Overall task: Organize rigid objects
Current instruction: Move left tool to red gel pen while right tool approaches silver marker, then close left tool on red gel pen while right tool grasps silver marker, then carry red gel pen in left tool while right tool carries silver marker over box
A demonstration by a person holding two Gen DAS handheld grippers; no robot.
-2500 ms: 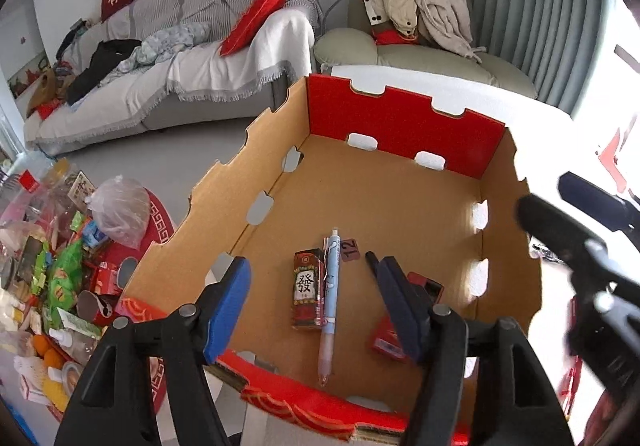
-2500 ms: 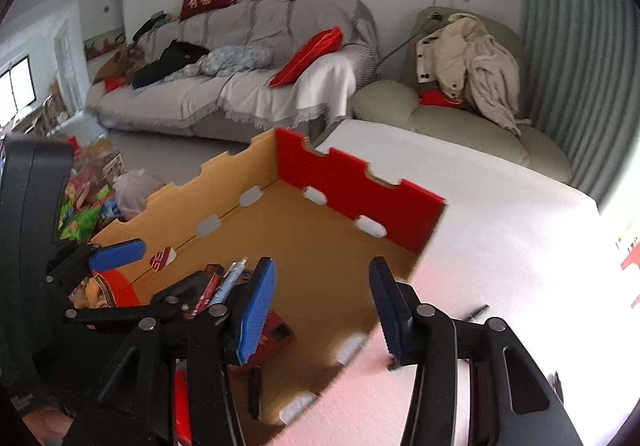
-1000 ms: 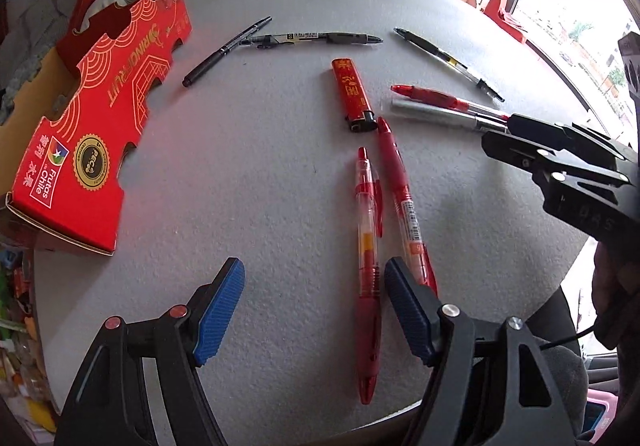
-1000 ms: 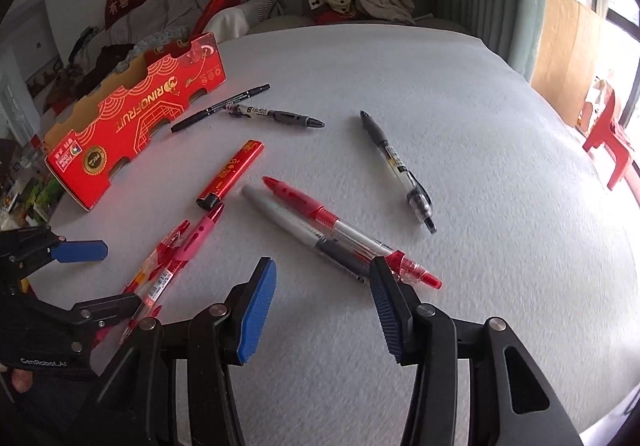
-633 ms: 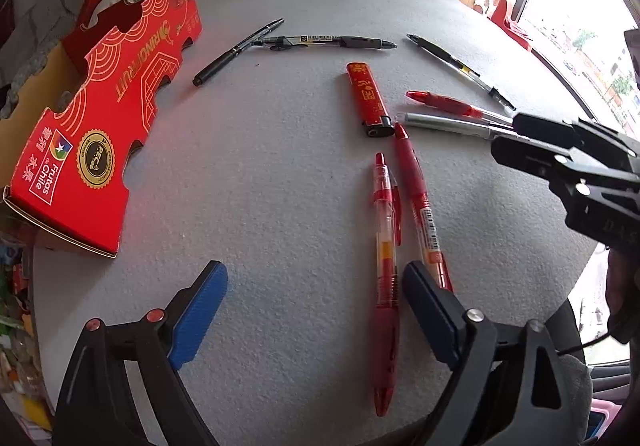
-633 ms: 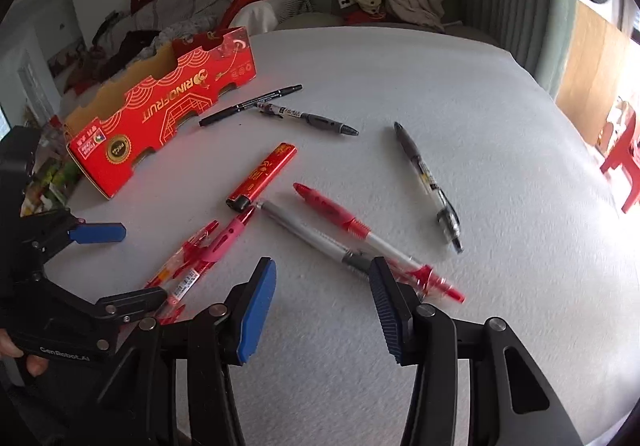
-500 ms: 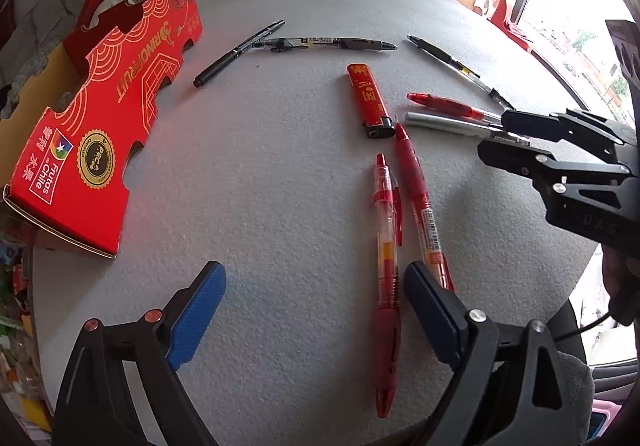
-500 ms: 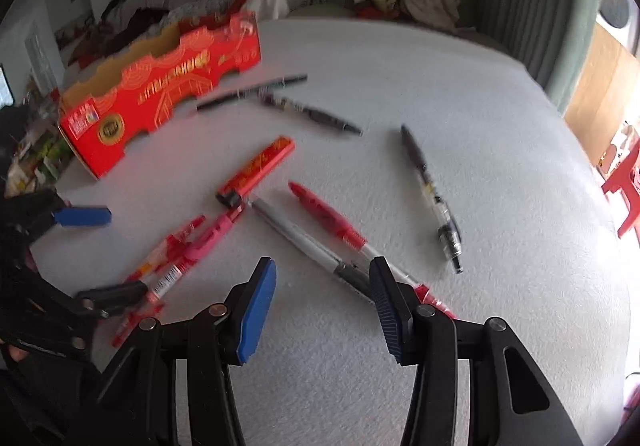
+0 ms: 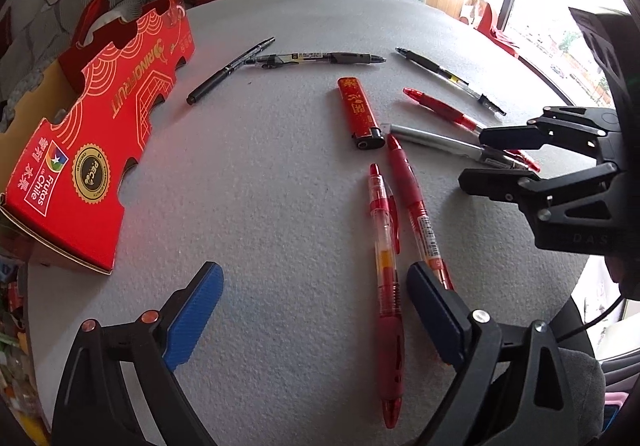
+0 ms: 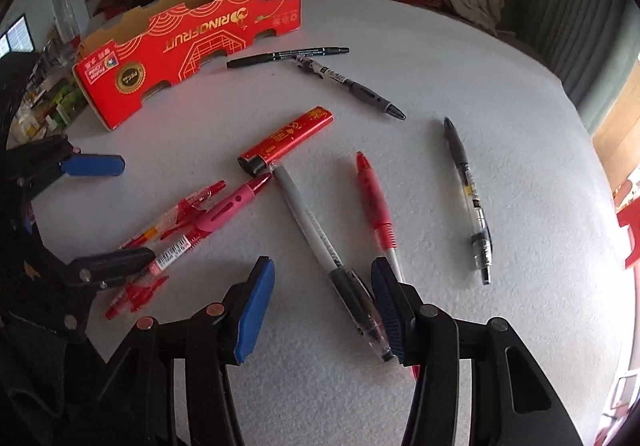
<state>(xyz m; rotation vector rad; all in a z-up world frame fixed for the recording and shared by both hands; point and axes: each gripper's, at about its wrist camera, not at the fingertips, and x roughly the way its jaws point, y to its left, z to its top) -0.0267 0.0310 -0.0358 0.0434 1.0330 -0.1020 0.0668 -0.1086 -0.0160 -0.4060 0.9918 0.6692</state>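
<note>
Red plastic pens (image 9: 387, 246) could be nudged apart by the just-widened, empty left gripper (image 9: 312, 310); the right gripper (image 10: 320, 302) is spread, unloaded.

The left wrist view looks steeply down and forward over its own tool (image 9: 312, 310) from close above the near edge of the white tabletop (image 9: 260, 166), with the red cardboard box (image 9: 92, 150) at far left and the other tool (image 9: 504, 162) at right. The right wrist view looks down just as steeply and closely past its own tool (image 10: 320, 298), slightly further right. Both share the box (image 10: 188, 46), the red lighter (image 9: 358, 112) (image 10: 286, 140) and the scattered pens.
</note>
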